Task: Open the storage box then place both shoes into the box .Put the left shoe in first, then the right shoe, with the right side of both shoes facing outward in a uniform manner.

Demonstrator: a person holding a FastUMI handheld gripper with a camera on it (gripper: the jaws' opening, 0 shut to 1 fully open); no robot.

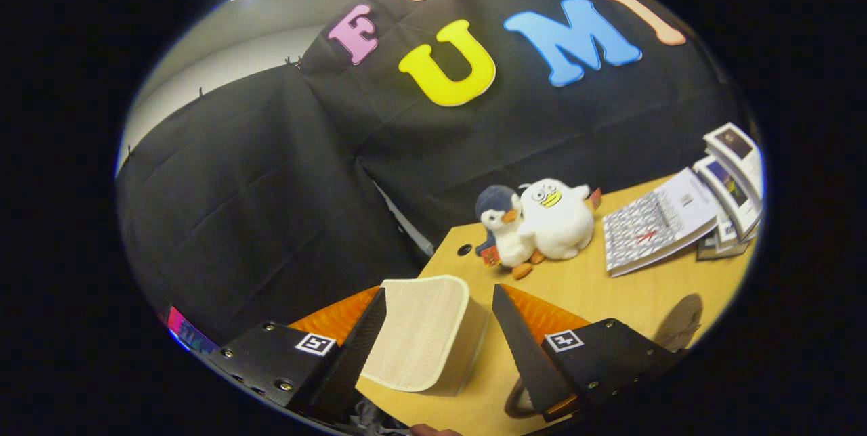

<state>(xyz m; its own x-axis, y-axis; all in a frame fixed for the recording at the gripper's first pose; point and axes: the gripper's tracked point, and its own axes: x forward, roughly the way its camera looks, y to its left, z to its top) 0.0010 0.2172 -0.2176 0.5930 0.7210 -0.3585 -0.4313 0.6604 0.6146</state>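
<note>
Jaws [433,348] spread wide, gripping nothing. Storage box [423,334] sits between them, cream fabric, lid panel tilted up; the one finger [355,355] looks right against its edge, the other finger [525,348] stands apart from it. Box rests on the wooden counter [609,294] near its edge. Beyond the jaws: two plush toys, a penguin [504,233] touching a white round one [559,216]. Beside those, a stack of books [660,219] lying fanned out. Black cloth wall [271,172] behind everything.
</note>
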